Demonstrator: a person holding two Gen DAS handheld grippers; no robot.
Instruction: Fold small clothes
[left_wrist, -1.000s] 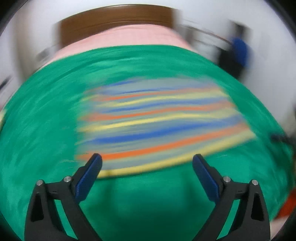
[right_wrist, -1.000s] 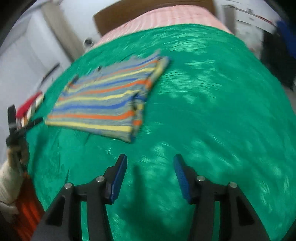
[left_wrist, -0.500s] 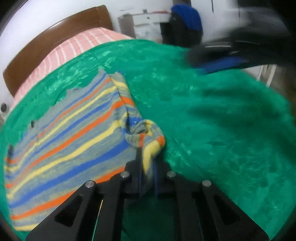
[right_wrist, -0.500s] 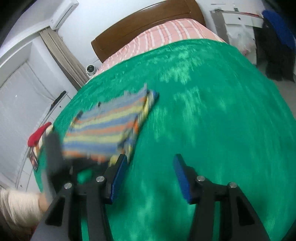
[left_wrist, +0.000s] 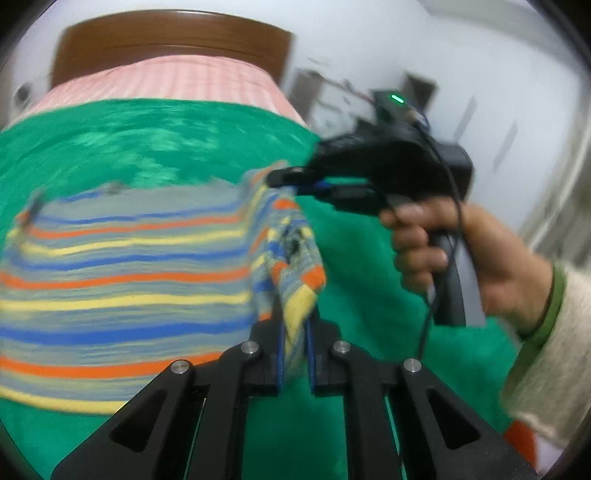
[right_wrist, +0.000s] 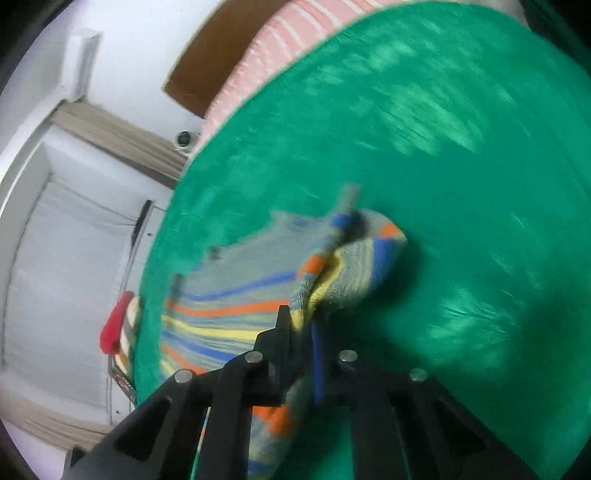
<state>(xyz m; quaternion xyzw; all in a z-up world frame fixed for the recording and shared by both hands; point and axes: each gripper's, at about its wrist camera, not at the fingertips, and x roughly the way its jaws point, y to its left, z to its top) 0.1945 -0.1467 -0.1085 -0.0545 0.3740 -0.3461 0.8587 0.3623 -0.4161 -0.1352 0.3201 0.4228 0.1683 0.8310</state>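
Striped garment (left_wrist: 122, 280) lies on the green blanket (left_wrist: 155, 140) covering the bed, most of it flat toward the blanket's left side, its right-hand edge pulled up off the surface. Left gripper (left_wrist: 294, 343) is clamped on the near corner of that edge; cloth visibly bunched between the blue pads. Right gripper (left_wrist: 295, 184) is at the far corner of the same edge, and its jaws have just been closing, with fabric caught between them; the right wrist view (right_wrist: 301, 332) confirms a wad of stripes pinched in the jaws. Person's hand (left_wrist: 447, 254) with a cream sleeve (left_wrist: 550, 354) holds the right tool's handle. Read: grasp phase done, both corners of one side secured, fold itself not laid yet. Next move, as I judge it: lift both corners together, carry them across toward the opposite edge at the blanket's left, keep the two hands parallel so the edge stays taut and stripes line up, then lower and let go. Risk: uneven travel skews the fold, or the plush blanket drags the lower layer along.
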